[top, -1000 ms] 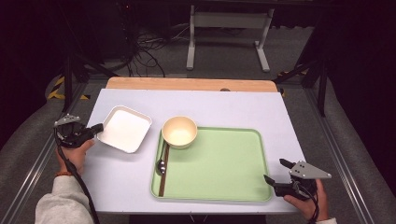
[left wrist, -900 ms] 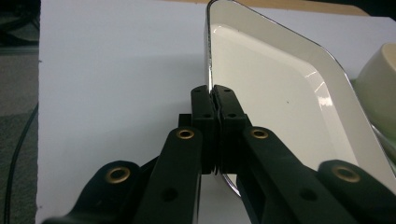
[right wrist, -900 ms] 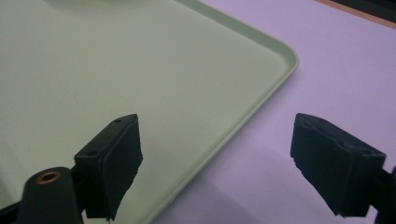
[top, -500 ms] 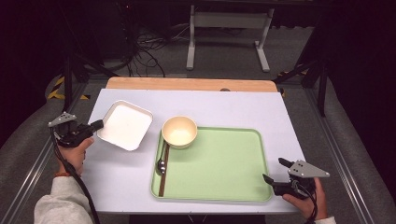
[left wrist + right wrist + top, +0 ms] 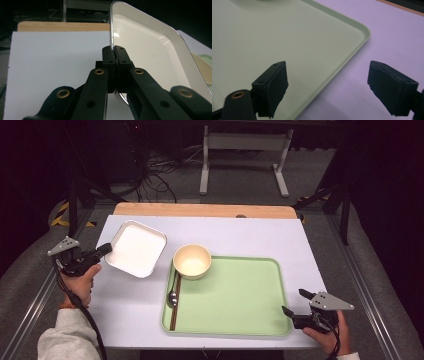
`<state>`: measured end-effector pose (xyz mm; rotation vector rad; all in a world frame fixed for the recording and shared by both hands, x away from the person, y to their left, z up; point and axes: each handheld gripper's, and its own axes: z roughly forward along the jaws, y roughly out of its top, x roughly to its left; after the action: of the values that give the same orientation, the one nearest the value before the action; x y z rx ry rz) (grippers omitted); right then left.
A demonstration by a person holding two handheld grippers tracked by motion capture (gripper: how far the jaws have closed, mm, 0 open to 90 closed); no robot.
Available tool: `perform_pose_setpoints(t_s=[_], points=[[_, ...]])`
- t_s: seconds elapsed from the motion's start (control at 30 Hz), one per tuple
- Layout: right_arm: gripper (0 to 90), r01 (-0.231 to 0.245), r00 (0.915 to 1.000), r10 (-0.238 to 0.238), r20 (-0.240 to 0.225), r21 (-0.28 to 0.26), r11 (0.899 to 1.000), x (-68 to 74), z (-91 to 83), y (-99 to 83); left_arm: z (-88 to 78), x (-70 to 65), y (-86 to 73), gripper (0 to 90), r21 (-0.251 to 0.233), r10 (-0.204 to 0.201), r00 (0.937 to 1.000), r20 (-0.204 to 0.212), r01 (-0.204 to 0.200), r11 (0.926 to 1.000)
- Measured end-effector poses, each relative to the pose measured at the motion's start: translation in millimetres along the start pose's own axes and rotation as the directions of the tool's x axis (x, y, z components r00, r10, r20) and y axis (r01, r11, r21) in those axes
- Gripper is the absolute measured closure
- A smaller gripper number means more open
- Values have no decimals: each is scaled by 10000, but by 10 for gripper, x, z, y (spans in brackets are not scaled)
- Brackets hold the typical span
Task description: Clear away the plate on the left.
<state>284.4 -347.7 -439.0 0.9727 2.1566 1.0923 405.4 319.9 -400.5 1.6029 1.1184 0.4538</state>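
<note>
Currently a square white dish [image 5: 135, 248], pinched at its left rim and tipped, gripped edge lifted off the bench [image 5: 240, 232], far edge down toward the green tray [image 5: 235, 297]. Lies just left of that tray, beside the cream bowl [image 5: 192, 261] in the tray's rear-left corner, close to it though contact cannot be told. No real long axis to speak of (near-square, rounded corners); tilt runs from the gripped edge down toward the tray. Seen along the left gripper [image 5: 114, 53], dish [image 5: 155, 52] stands almost on edge, rim between the pads, hollow face turned right.

Left gripper [image 5: 102, 250]: clamped tight on the thin rim, jaws nearly together, nothing else touched. Sits left of the tray, well clear of it, so any carry of the dish onto the tray would probably run rightward, over the spoon [image 5: 172, 296] and the chopsticks [image 5: 174, 300] lying along the tray's left side, toward the bare green floor beyond.

Right gripper [image 5: 291, 312]: at the tray's near-right corner, jaws spread wide, holding nothing. From its own camera, right gripper [image 5: 328, 86] straddles the tray [image 5: 287, 45] edge, one pad over green, the other over white bench [image 5: 392, 37]; contact with the rim cannot be told. Nearer to the tray, then, but far from the dish: left hand plainly the one placed for the dish.
</note>
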Motion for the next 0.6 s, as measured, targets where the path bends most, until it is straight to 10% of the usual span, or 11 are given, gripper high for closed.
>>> perform_pose_setpoints(t_s=[0.6], points=[[169,16,9999,-17,-133,-33,10000,14,-13,-8,122,-444,139,888,-555,901,9883,1230,-838,9949]])
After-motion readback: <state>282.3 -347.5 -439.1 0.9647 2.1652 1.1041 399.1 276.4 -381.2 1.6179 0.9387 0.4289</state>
